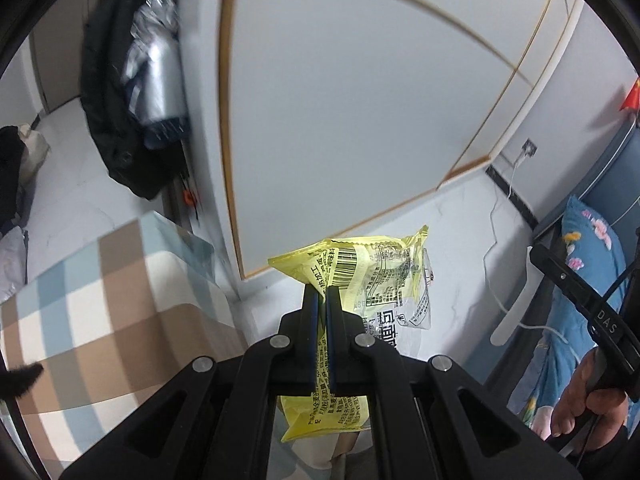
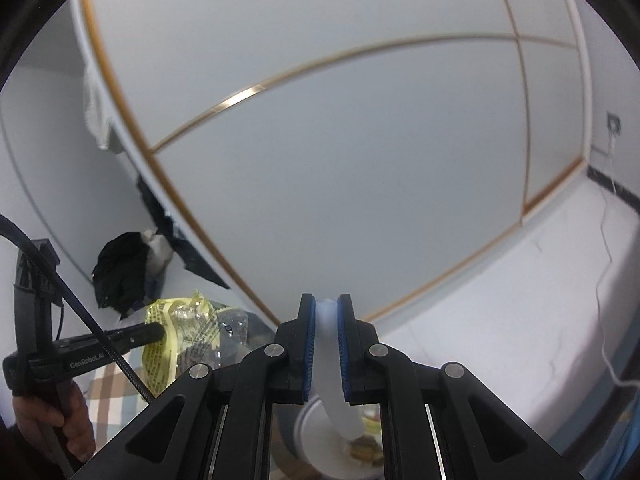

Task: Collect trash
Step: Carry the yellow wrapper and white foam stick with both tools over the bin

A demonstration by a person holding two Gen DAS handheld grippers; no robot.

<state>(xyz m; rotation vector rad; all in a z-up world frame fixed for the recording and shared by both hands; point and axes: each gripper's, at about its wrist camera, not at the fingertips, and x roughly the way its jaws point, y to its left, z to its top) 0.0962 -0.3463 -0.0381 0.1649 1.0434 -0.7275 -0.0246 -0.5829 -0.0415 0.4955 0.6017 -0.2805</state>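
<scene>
My left gripper (image 1: 323,295) is shut on a yellow snack wrapper (image 1: 360,272) with a barcode and a clear panel, and it holds the wrapper in the air in front of a wardrobe. The right wrist view shows that gripper (image 2: 157,330) at lower left, with the wrapper (image 2: 160,346) in it. My right gripper (image 2: 326,304) is shut on a narrow white plastic piece (image 2: 327,320). This piece runs down to a white bowl (image 2: 316,440) with food scraps. I cannot tell whether the piece is part of the bowl. The right gripper's body (image 1: 580,292) shows at the left view's right edge.
A grey wardrobe (image 1: 360,100) with gold trim fills the background. Beside it hang a dark jacket (image 1: 104,120) and a silvery umbrella (image 1: 160,72). A checked cloth (image 1: 100,320) lies lower left and blue floral bedding (image 1: 588,240) right. A white cable (image 1: 490,256) trails over the pale floor.
</scene>
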